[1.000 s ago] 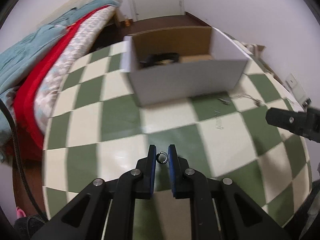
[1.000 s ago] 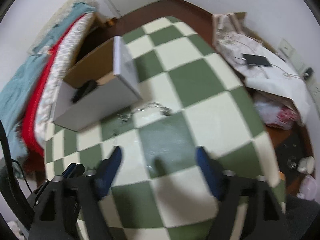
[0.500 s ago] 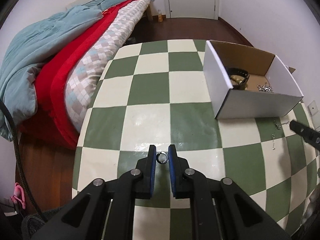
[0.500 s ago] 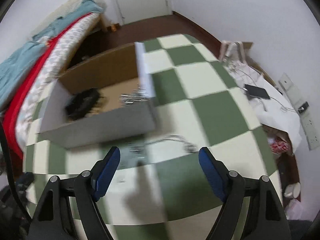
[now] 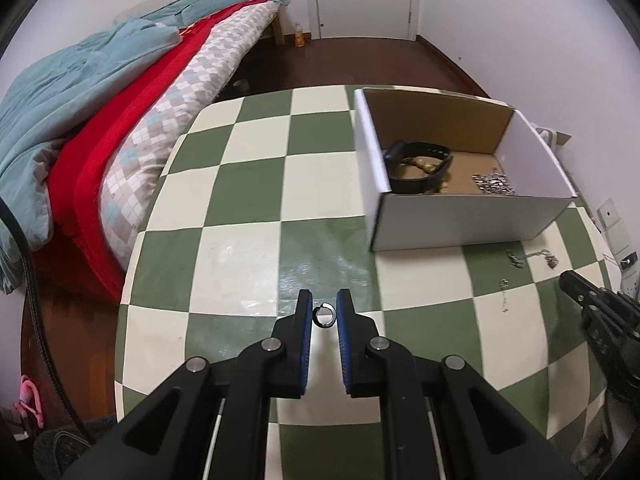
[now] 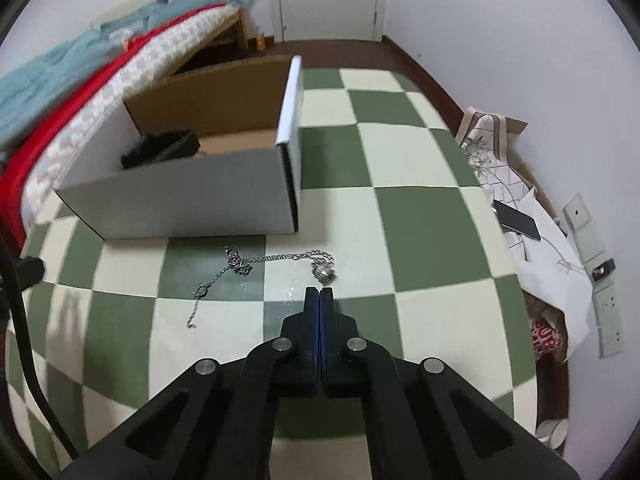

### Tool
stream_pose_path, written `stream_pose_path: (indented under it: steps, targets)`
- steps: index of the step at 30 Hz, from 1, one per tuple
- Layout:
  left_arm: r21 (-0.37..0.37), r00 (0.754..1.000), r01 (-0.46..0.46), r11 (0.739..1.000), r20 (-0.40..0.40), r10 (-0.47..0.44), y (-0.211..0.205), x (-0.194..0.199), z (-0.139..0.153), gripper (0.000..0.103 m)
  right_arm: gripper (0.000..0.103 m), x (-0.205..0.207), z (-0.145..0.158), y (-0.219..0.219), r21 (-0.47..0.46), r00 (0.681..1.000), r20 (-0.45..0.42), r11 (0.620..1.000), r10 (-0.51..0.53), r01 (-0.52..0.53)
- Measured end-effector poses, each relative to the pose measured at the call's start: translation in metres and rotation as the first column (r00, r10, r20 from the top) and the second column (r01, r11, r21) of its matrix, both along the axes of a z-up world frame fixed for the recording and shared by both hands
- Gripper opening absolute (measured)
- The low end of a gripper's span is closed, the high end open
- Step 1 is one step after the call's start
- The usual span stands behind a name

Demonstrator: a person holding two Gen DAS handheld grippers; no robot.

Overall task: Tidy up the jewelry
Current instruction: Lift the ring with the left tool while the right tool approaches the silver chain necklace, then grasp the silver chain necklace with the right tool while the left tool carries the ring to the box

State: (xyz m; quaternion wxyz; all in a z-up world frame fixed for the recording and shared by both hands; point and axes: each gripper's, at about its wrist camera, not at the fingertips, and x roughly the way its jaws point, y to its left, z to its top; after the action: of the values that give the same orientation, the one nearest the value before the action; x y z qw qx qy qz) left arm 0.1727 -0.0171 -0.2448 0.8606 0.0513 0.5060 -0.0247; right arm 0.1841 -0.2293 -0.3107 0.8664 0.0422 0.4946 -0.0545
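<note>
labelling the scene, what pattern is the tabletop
Green and cream checks on the tabletop, clearest in the left wrist view.

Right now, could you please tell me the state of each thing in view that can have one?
Left gripper: shut on the ring, above the table.
Right gripper: shut, nothing between its pads, jaws just closed.
Chain: loose on the table, outside the box.
Box: open-topped, upright.
Black band: inside the box.
Silver jewelry: heaped inside the box.

White walls (image 5: 500, 8), dark wood floor (image 5: 360, 60), blanket-heaped bed (image 5: 120, 92).
</note>
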Motion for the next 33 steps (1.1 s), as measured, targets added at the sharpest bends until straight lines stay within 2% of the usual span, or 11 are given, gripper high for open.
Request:
stream_pose_path:
  steps: [6,9,11,12,13,15,18,20,22,28,33]
  targets:
    - [-0.011,1.000,0.026,1.000,0.016,-0.026,-0.010,-0.006,0.013,0.009,0.000,-0.033,0.039,-0.015,0.122,0.995,0.088,0.992,-0.040,0.029]
    - [-0.015,0.999,0.032,0.999,0.028,-0.032,-0.013,-0.006,0.019,0.009,0.000,-0.032,0.044,-0.021,0.231,0.998,0.046,0.973,-0.041,0.029]
    - [-0.021,0.999,0.030,0.999,0.027,-0.029,-0.014,-0.006,0.020,0.009,0.002,-0.018,0.038,-0.020,0.216,0.999,0.026,0.976,-0.032,0.026]
    - [-0.025,0.999,0.026,0.999,0.027,-0.026,-0.014,-0.005,0.020,0.009,0.010,-0.010,0.032,-0.020,0.189,1.000,0.001,0.982,-0.031,0.031]
    - [-0.025,0.999,0.024,0.999,0.027,-0.023,-0.014,-0.005,0.020,0.009,0.034,-0.003,0.026,-0.019,0.176,0.999,-0.015,0.984,-0.031,0.033]
    - [-0.027,1.000,0.015,1.000,0.024,-0.015,-0.012,-0.003,0.020,0.009,0.060,0.009,0.015,-0.016,0.175,0.999,-0.034,0.984,-0.019,0.025]
    - [-0.025,1.000,0.008,1.000,0.022,-0.008,-0.010,-0.001,0.019,0.009,0.060,0.026,-0.002,-0.010,0.129,0.997,-0.083,0.992,0.003,0.008]
    - [-0.023,1.000,0.004,1.000,0.019,-0.004,-0.008,0.002,0.018,0.009,0.049,0.029,-0.004,-0.004,0.082,0.998,-0.053,0.997,0.019,-0.015]
    - [-0.023,1.000,0.000,1.000,0.014,0.000,-0.007,0.004,0.015,0.009,0.013,0.032,-0.006,0.004,-0.012,0.999,-0.041,1.000,0.021,-0.021]
    - [-0.039,1.000,-0.001,0.999,0.006,0.001,-0.007,0.006,0.014,0.009,0.012,0.022,-0.003,-0.001,0.024,1.000,-0.012,1.000,0.013,-0.013]
    - [-0.049,1.000,0.018,0.999,0.015,-0.017,-0.014,0.001,0.023,0.009,0.012,-0.010,0.034,-0.015,0.142,0.996,0.072,0.989,-0.044,0.034]
